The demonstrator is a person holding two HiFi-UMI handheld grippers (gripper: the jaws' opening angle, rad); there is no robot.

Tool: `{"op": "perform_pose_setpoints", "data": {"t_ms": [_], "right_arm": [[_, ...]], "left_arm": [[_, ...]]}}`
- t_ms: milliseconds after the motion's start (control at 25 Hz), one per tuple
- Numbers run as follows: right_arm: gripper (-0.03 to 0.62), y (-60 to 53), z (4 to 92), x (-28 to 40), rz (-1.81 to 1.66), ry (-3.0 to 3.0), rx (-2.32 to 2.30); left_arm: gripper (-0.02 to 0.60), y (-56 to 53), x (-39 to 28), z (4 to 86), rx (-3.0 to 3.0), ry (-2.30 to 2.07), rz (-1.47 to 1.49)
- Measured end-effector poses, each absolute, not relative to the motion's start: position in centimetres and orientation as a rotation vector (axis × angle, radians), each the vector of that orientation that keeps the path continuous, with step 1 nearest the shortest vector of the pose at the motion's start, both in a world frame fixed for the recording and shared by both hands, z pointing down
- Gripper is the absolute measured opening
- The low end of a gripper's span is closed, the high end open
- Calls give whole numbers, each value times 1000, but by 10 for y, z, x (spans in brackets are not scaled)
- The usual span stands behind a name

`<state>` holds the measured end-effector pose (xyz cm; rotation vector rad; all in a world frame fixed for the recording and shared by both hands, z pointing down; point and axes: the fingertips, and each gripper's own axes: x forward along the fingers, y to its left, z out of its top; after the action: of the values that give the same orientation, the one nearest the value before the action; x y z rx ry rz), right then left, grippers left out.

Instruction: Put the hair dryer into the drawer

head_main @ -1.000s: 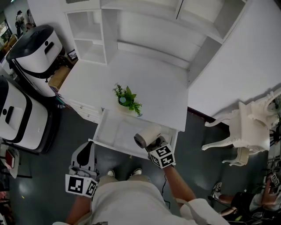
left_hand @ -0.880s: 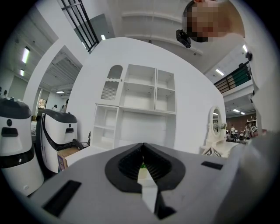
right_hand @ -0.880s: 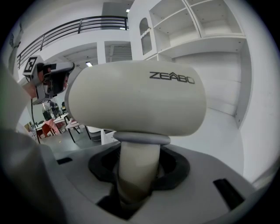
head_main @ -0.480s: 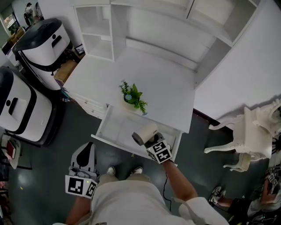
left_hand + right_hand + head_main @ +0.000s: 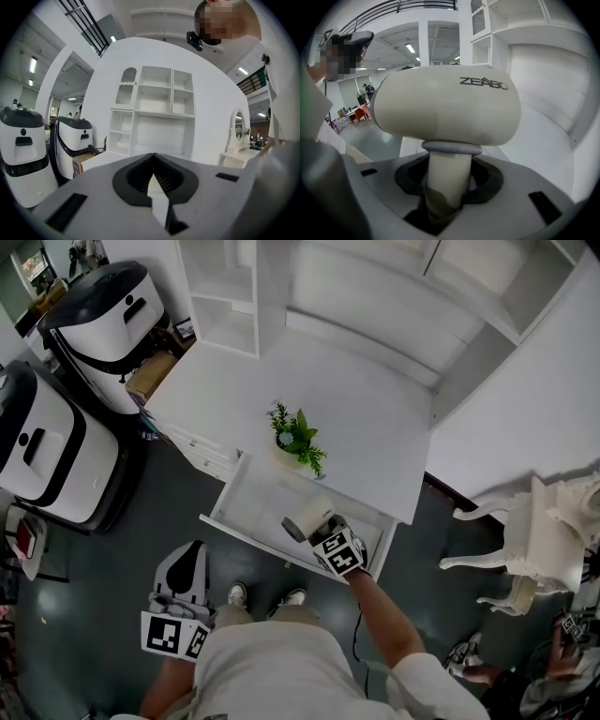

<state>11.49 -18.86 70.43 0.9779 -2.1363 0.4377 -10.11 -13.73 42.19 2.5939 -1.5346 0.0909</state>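
My right gripper [image 5: 320, 530] is clamped on the handle of the cream plastic hair dryer [image 5: 307, 516]. Its fat barrel lies crosswise just past the jaw tips. Directly below that gripper is the open white wooden drawer [image 5: 246, 510], and the dryer hangs inside its outline; I cannot tell whether it touches the bottom. Beyond the right gripper's tips, a small green potted plant [image 5: 298, 436] stands on the white desk top [image 5: 361, 418]. My left gripper [image 5: 192, 552] is well apart to the side, with its jaws together and nothing in them.
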Motion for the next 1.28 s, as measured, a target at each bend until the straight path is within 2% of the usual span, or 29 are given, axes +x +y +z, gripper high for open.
{"op": "perform_pose_setpoints", "data": {"t_ms": [1280], "right_arm": [[179, -205, 821, 111, 361, -1890, 694]], "left_arm": [[17, -120, -127, 453, 2461, -1624, 253]]}}
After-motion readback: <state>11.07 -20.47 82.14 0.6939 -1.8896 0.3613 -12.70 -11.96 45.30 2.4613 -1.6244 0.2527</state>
